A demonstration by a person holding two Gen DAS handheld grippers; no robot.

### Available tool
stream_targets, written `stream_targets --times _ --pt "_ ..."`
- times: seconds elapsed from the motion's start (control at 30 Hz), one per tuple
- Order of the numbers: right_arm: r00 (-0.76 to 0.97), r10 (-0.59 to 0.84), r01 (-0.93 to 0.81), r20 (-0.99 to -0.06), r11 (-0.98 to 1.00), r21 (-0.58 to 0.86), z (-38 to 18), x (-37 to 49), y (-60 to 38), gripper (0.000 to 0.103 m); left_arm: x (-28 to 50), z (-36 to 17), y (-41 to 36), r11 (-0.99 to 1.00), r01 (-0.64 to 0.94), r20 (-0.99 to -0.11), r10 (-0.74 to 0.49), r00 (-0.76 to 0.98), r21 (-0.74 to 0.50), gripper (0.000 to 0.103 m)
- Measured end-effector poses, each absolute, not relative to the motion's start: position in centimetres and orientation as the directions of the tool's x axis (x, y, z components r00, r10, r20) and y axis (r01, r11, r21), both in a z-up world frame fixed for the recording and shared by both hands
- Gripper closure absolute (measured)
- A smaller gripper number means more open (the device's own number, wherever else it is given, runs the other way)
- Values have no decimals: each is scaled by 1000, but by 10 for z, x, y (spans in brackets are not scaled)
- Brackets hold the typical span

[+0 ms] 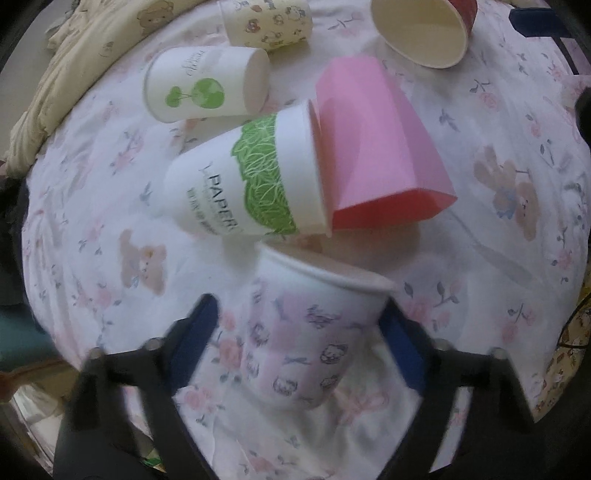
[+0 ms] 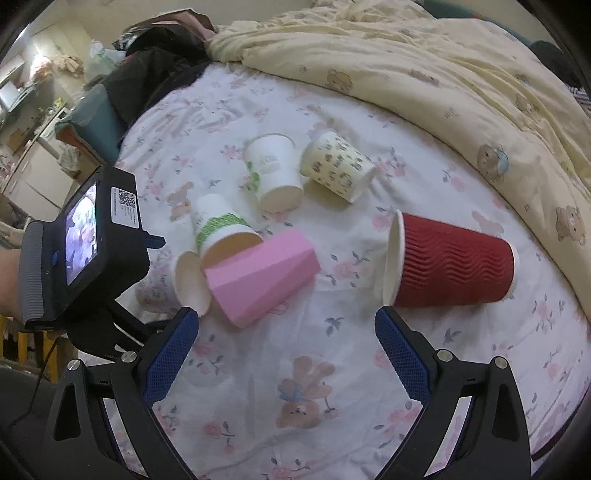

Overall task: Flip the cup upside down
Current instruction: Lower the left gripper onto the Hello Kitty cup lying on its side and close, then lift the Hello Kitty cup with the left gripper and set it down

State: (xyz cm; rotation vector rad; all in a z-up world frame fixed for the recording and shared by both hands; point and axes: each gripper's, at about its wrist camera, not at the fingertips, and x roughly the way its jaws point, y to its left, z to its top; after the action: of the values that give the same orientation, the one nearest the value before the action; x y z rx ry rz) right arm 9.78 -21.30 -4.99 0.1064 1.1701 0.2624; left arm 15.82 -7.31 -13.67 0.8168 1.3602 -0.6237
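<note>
Several cups lie on their sides on a floral bedsheet. A white cup with pink cat prints point(image 1: 303, 339) lies between the open fingers of my left gripper point(image 1: 299, 325), its rim pointing away; the fingers stand beside it with small gaps. It shows as a white rim in the right wrist view point(image 2: 190, 282). Beyond it lie a green-scribble paper cup point(image 1: 251, 177), a pink faceted cup point(image 1: 373, 147) and a red ribbed cup point(image 2: 454, 269). My right gripper point(image 2: 286, 332) is open and empty above bare sheet.
A white cup with a green tree print point(image 1: 207, 86) and a cream cartoon-print cup point(image 1: 267, 22) lie farther back. A cream bear-print quilt point(image 2: 443, 74) is bunched along the bed's far side. The left gripper's camera unit point(image 2: 92, 240) sits at the left of the right wrist view.
</note>
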Motion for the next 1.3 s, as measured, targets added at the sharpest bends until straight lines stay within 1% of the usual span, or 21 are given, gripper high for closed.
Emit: stream_targets --times 0.03,0.1,0.2,0.27,0.5,0.63,0.73,0.87,0.97,1.17,1.3 --pt "364 251 -140 -897 967 214 -51 98 -215 4 158 -138 -74 590 795 -990 69 123 140 43" --pt "365 246 -133 -898 968 211 -51 99 -217 4 157 -138 -73 592 794 -991 65 121 136 43" --pt "368 242 -133 -898 969 206 -50 98 -217 4 152 -136 -70 626 776 -996 44 71 83 44" --pt "371 240 -137 -897 970 203 -49 98 -216 4 148 -131 -68 650 756 -997 32 73 76 44" --pt "384 239 -144 -892 970 198 -44 92 -214 4 138 -103 -47 806 591 -998 -23 66 21 44" --pt "388 245 -141 -889 968 205 -40 84 -216 4 124 -85 -30 913 406 -995 -79 62 -47 44" --pt "392 246 -141 -887 968 206 -36 73 -217 4 110 -78 -15 963 231 -988 -151 44 -137 44" --pt "399 294 -130 -869 956 264 -30 57 -222 4 67 -77 -12 962 -3 -961 -274 33 -274 44" --pt "411 277 -126 -869 961 246 -28 43 -224 4 43 -82 -13 927 -155 -940 -338 43 -341 44" --pt "399 272 -90 -875 962 258 -35 14 -235 4 15 -95 -1 874 -341 -936 -345 67 -346 44" --pt "396 259 -76 -881 965 250 -39 5 -241 4 14 -115 -5 846 -416 -939 -339 64 -334 44"
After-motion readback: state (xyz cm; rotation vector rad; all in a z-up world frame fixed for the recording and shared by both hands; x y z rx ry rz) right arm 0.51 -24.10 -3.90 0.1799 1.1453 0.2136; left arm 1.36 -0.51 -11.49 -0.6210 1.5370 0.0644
